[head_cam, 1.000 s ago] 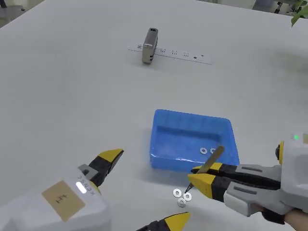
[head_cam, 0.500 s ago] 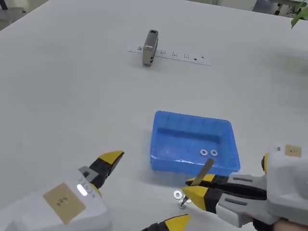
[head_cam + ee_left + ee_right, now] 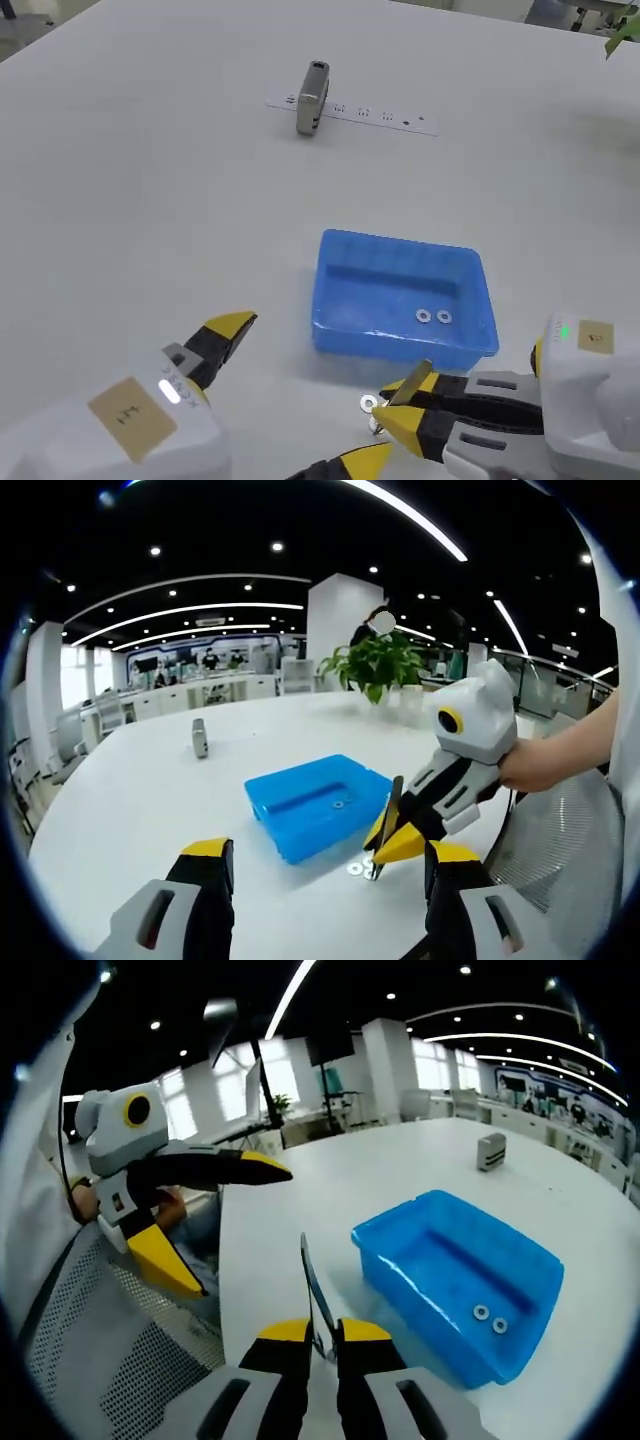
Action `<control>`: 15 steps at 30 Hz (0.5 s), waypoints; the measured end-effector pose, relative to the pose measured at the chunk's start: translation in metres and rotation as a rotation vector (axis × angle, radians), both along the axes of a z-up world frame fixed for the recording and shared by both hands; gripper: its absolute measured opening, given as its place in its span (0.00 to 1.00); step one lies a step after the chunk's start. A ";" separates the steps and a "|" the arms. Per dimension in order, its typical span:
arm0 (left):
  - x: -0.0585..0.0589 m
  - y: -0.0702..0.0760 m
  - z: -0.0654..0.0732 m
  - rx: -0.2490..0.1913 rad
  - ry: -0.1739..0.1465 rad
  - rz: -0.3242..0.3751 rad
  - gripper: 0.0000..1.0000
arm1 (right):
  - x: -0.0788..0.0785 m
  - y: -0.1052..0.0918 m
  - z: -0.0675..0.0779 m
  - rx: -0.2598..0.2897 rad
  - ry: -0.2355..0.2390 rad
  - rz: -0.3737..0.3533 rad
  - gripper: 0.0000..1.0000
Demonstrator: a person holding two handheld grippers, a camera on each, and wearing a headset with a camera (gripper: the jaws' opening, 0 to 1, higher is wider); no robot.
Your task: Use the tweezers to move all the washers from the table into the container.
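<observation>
A: Left gripper [image 3: 298,392]?
B: Jaws spread wide, nothing in them. It hovers over the table [image 3: 150,200], low on the left in the head view.
A: Right gripper [image 3: 402,404]?
B: Jaws almost closed, pinching the tweezers [image 3: 413,381]. The tweezers slant down toward the table.
A: Task items?
B: Two washers [image 3: 434,317] lie side by side inside the blue container [image 3: 400,246]. Loose washers [image 3: 370,404] sit on the table just in front of its near wall, right by the tweezer tip. Whether the tip touches one, I cannot tell.
A: Anything else?
B: A grey block [image 3: 312,96] stands on a marked strip [image 3: 385,114], well apart at the far side.
</observation>
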State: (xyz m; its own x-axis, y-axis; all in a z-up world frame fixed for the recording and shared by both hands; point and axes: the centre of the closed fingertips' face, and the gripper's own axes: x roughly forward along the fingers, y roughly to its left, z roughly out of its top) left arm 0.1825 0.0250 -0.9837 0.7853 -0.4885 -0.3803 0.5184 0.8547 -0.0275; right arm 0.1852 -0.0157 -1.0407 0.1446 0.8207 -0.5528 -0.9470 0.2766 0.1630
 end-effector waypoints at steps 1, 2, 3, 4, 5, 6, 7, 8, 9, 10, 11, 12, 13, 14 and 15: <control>0.000 0.000 0.000 0.001 -0.001 0.000 0.79 | -0.001 0.000 0.000 -0.010 -0.016 0.013 0.05; 0.000 0.000 0.000 0.001 -0.001 0.000 0.79 | -0.002 0.001 0.000 -0.018 -0.028 0.025 0.06; 0.000 0.000 0.000 0.001 -0.001 0.000 0.79 | -0.004 0.001 -0.001 -0.034 -0.051 0.047 0.05; 0.000 0.000 0.000 0.000 0.000 0.001 0.79 | -0.005 0.001 -0.001 -0.040 -0.056 0.054 0.05; 0.000 0.000 0.000 -0.001 0.000 0.002 0.79 | -0.007 0.003 0.000 -0.045 -0.068 0.063 0.05; 0.000 0.000 0.000 -0.001 0.000 0.001 0.79 | -0.008 0.004 0.000 -0.047 -0.068 0.066 0.05; 0.000 0.000 0.000 -0.001 0.000 0.001 0.79 | -0.008 0.005 0.000 -0.050 -0.063 0.062 0.05; 0.000 0.001 0.000 0.002 -0.001 0.002 0.79 | -0.007 0.006 -0.001 -0.053 -0.061 0.062 0.05; 0.000 0.000 0.000 0.001 -0.001 0.002 0.79 | -0.008 0.006 -0.001 -0.059 -0.060 0.066 0.04; 0.000 0.000 0.000 0.000 0.000 0.002 0.79 | -0.008 0.006 -0.001 -0.068 -0.068 0.069 0.04; 0.000 0.001 0.000 0.001 0.000 0.002 0.79 | -0.007 0.006 -0.001 -0.073 -0.073 0.067 0.04; 0.000 0.001 0.000 0.000 0.000 0.003 0.79 | -0.007 0.006 -0.001 -0.074 -0.069 0.066 0.04; 0.000 0.001 0.000 0.000 0.001 0.003 0.79 | -0.007 0.006 -0.001 -0.073 -0.059 0.062 0.04; 0.000 0.001 0.000 0.000 0.001 0.003 0.79 | -0.009 0.008 -0.001 -0.059 -0.032 0.055 0.04; 0.000 0.001 0.000 0.000 0.000 0.004 0.79 | -0.009 0.009 0.001 -0.043 -0.018 0.048 0.04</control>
